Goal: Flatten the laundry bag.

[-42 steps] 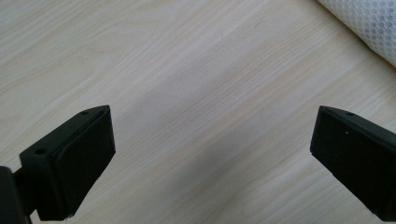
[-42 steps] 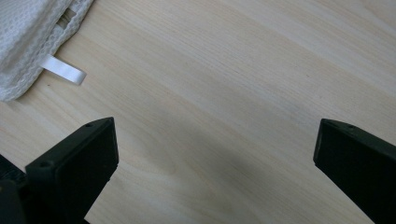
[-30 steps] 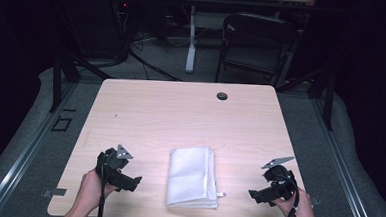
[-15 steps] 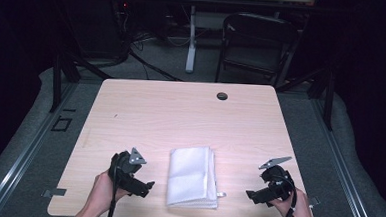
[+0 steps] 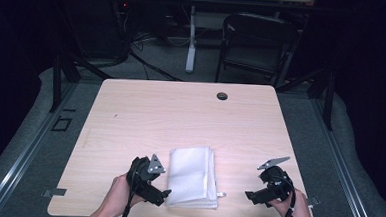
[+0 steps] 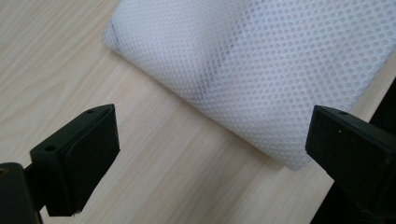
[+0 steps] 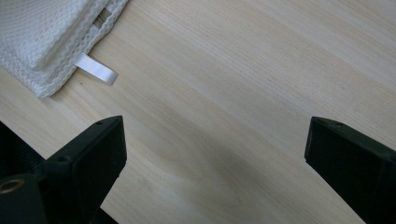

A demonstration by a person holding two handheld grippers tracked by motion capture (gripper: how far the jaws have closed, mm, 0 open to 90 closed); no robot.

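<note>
Mesh cloth (image 5: 192,176) lies folded on the tabletop (image 5: 180,118); your left gripper (image 5: 162,193) has slid beside it, both grippers' jaws apart, right gripper (image 5: 249,195) unmoved.

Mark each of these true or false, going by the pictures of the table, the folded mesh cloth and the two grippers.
1. The left gripper is clamped on the white mesh cloth. False: its jaws stand wide apart, and the cloth lies on the table beyond them, ungripped.
2. The cloth lies folded near the person's edge of the table. True.
3. The right gripper has its jaws open over bare wood. True.
4. A small white tag sticks out from the cloth's edge. True.
5. The cloth lies over the dark round hole in the table. False: the hole is at the far edge, well away from the cloth.
</note>
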